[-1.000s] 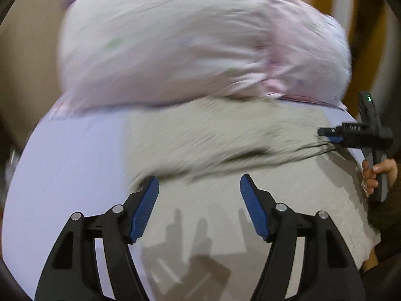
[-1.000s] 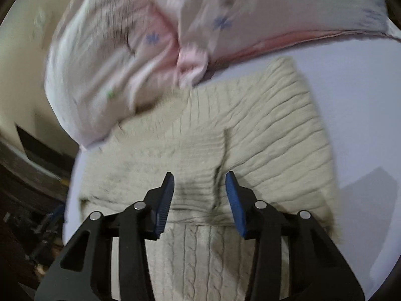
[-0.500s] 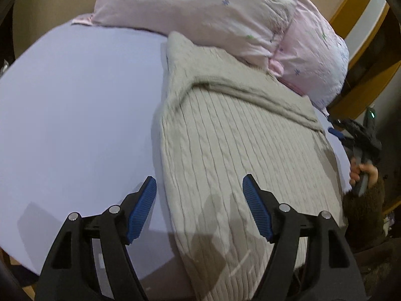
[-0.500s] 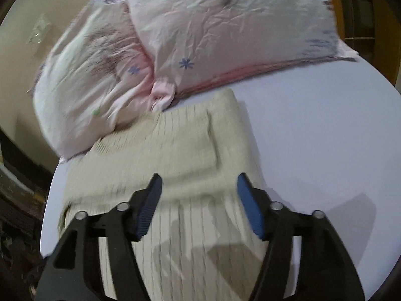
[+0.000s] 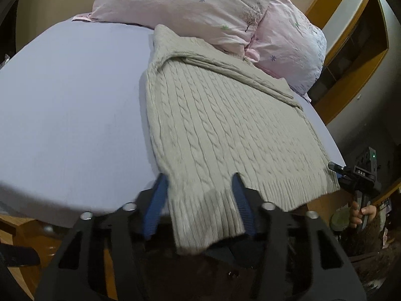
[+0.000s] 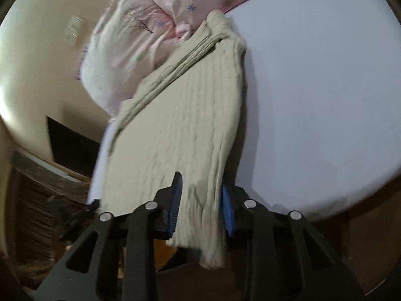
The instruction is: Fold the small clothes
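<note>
A beige cable-knit sweater [image 5: 225,125] lies on a lavender bed sheet [image 5: 70,105], its ribbed hem hanging over the near bed edge. My left gripper [image 5: 200,188] is open, its blue fingers on either side of the hem's left corner, the knit lying between them. My right gripper [image 6: 200,195] is also open, straddling the hem at the other corner of the sweater [image 6: 180,130]. The right gripper also shows in the left wrist view [image 5: 356,175], held in a hand at the sweater's right edge.
Two pink flowered pillows [image 5: 200,7] lie at the head of the bed, touching the sweater's top; they also show in the right wrist view [image 6: 130,45]. Wooden bed frame [image 5: 17,228] runs below the sheet. A yellow-framed doorway [image 5: 351,50] stands at the right.
Both grippers have pulled back from over the sweater's body to the near bed edge. The hem now lies between each pair of fingers; the right gripper's jaws have narrowed.
</note>
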`<control>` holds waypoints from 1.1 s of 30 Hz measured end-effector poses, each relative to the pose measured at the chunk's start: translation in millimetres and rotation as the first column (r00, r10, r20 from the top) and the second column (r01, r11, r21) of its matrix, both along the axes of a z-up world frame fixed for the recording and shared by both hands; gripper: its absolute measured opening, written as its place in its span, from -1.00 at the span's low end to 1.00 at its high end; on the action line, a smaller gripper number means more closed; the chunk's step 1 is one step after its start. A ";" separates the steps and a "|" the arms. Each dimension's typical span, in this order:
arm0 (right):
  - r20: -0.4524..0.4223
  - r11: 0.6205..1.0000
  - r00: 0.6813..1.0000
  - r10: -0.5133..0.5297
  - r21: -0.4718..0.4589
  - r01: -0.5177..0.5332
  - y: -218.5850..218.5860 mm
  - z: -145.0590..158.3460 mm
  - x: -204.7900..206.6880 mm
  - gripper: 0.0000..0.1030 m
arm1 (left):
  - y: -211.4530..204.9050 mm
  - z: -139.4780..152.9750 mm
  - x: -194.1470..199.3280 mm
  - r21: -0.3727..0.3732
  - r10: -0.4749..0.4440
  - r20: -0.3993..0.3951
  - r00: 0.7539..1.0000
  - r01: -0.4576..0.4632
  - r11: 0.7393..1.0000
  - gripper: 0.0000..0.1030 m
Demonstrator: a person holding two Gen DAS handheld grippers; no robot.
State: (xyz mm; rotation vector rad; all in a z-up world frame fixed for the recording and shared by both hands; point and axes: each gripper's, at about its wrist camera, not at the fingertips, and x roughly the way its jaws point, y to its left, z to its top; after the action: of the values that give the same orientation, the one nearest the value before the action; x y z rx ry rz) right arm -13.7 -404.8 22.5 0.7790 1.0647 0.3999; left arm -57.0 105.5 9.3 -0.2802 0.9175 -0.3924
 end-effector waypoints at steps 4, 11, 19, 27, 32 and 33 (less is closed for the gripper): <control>0.018 0.988 0.999 0.032 0.151 -0.034 3.4 -5.2 2.8 -0.82 | 3.1 -5.8 4.1 -0.031 0.007 -0.055 0.998 -0.008 0.999 -0.78; 0.245 0.965 0.969 -0.037 0.262 -0.029 -12.3 68.4 67.7 -0.86 | 14.4 33.5 45.1 -0.158 -0.032 0.028 0.999 0.036 0.987 -0.82; 0.193 0.939 0.944 -0.266 0.271 0.210 -43.9 51.8 231.0 -0.86 | 11.0 72.1 222.4 -0.120 0.142 0.129 0.981 -0.127 0.985 -0.82; -0.008 0.919 0.943 -0.332 0.222 0.326 -49.7 -9.8 293.2 -0.82 | 25.2 4.3 315.1 -0.193 0.209 -0.080 0.975 -0.221 0.956 -0.82; -0.049 0.883 0.935 -0.352 0.316 0.349 -46.7 -14.6 323.1 0.01 | 58.0 11.0 313.3 -0.377 0.280 -0.106 0.954 -0.299 0.876 -0.35; -0.029 0.882 0.935 -0.354 0.322 0.344 -44.6 -9.5 321.3 0.20 | 66.2 16.1 309.4 -0.386 0.311 -0.096 0.946 -0.323 0.864 0.14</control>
State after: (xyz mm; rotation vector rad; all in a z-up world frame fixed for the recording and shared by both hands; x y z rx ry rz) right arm 307.6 -449.4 13.0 1.2331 0.8146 0.2766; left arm 252.3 171.7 25.4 -0.8048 0.7975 -0.2653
